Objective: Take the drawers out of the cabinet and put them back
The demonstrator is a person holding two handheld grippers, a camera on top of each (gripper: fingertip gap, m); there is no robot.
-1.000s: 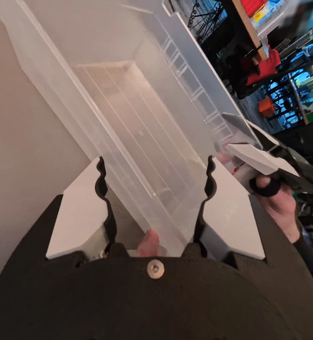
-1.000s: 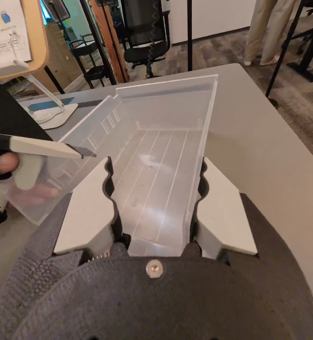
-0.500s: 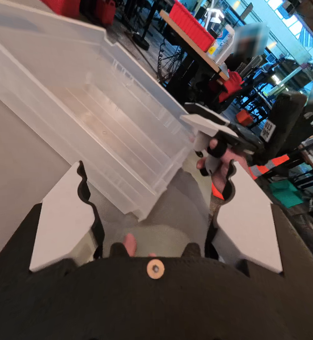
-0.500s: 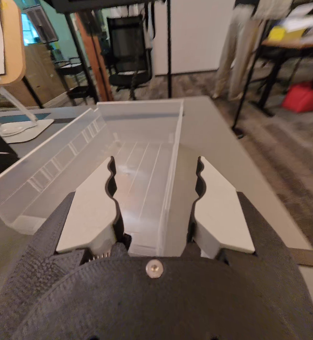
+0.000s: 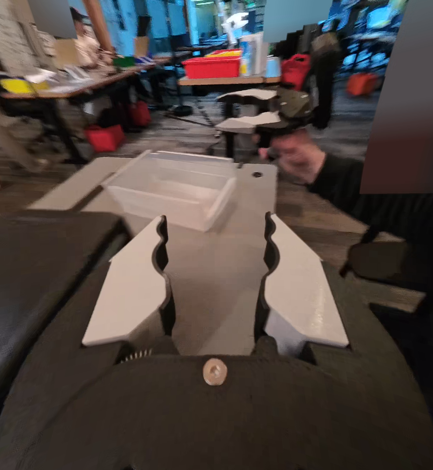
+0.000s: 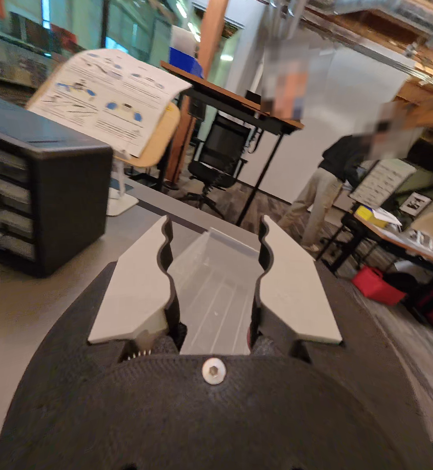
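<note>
A clear plastic drawer (image 5: pixel 169 188) lies empty on the grey table (image 5: pixel 210 267). My left gripper (image 5: pixel 215 220) is open and empty, a short way back from the drawer's near wall. My right gripper (image 6: pixel 215 221) is open and empty, and the drawer (image 6: pixel 215 279) shows below and between its fingers. In the left wrist view the right gripper (image 5: pixel 219 112) hangs above the drawer's far right end, in a person's hand. The black cabinet (image 6: pixel 65 193) stands on the table to the left, with several drawers (image 6: pixel 4 203) in its front. Its dark top (image 5: pixel 32 254) lies left of my left gripper.
A printed sheet on a stand (image 6: pixel 103 101) rises behind the cabinet. The table's far edge has a small hole (image 5: pixel 256 174). Beyond are an office chair (image 6: pixel 218 157), a person (image 6: pixel 324 183) walking, other tables and red bins (image 5: pixel 210 67).
Both grippers have drawn back and risen from the drawer, which stays on the table. The left wrist view has swung level; the cabinet has come into the right wrist view.
</note>
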